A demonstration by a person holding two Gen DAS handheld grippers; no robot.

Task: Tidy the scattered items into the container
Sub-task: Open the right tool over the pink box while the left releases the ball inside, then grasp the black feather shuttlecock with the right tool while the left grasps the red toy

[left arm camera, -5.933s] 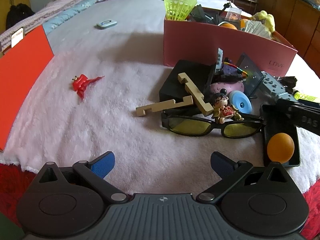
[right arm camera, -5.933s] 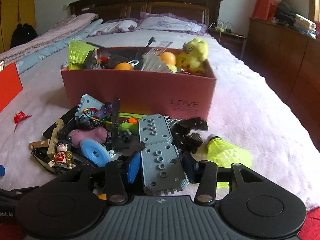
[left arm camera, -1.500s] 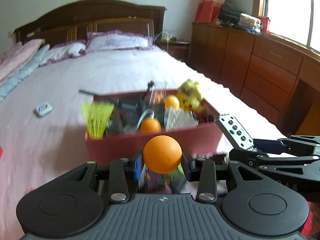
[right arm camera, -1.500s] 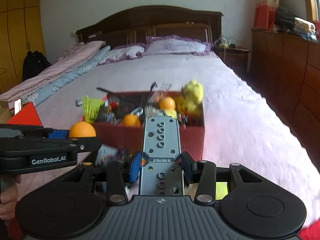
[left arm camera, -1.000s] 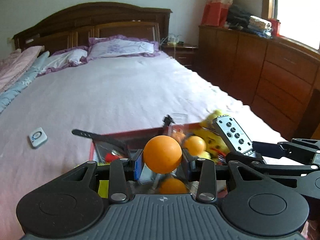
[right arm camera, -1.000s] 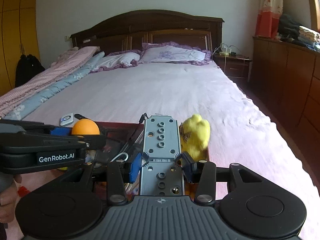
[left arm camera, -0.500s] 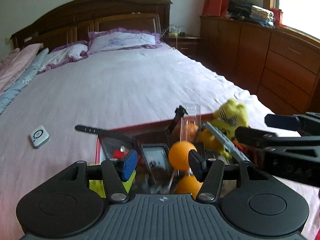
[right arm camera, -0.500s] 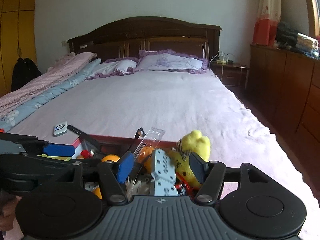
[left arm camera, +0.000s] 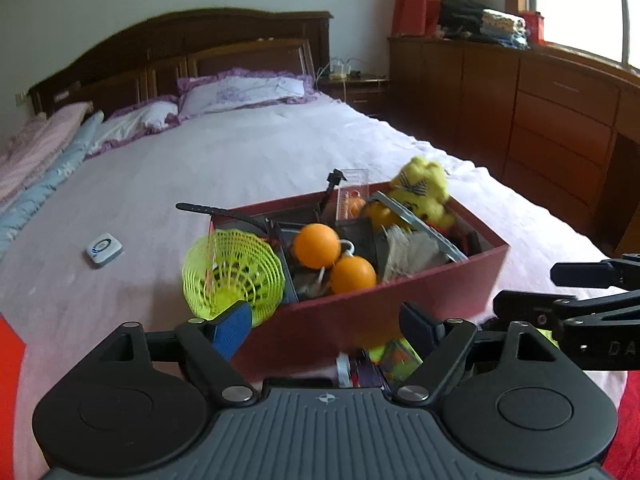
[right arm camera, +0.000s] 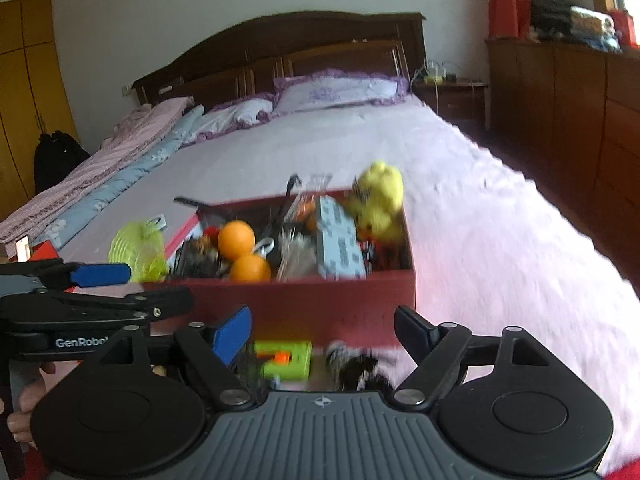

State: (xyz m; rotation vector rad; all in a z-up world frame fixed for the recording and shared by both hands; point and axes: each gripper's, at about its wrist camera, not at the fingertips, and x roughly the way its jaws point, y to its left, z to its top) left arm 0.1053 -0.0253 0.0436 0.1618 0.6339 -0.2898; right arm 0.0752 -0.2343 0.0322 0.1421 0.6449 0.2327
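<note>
Cardboard box [left arm camera: 400, 304] is filling up, both claws empty and spread wide

Your left claw [left arm camera: 326, 326] and right claw [right arm camera: 322, 330] hang open just short of the box's near wall, nothing gripped. Box sits on the fuzzy bed [right arm camera: 500, 240]: two smooth orange balls [left arm camera: 316, 246] touching, a studded grey plate [right arm camera: 338, 240] leaning on the yellow plush [right arm camera: 378, 198], a mesh shuttlecock [left arm camera: 234, 274] poking over the left rim. Leftovers lie in front of the box, like the green block [right arm camera: 288, 358]. I'd say drop low, pinch flat sides, and lift clear of the wall.
</note>
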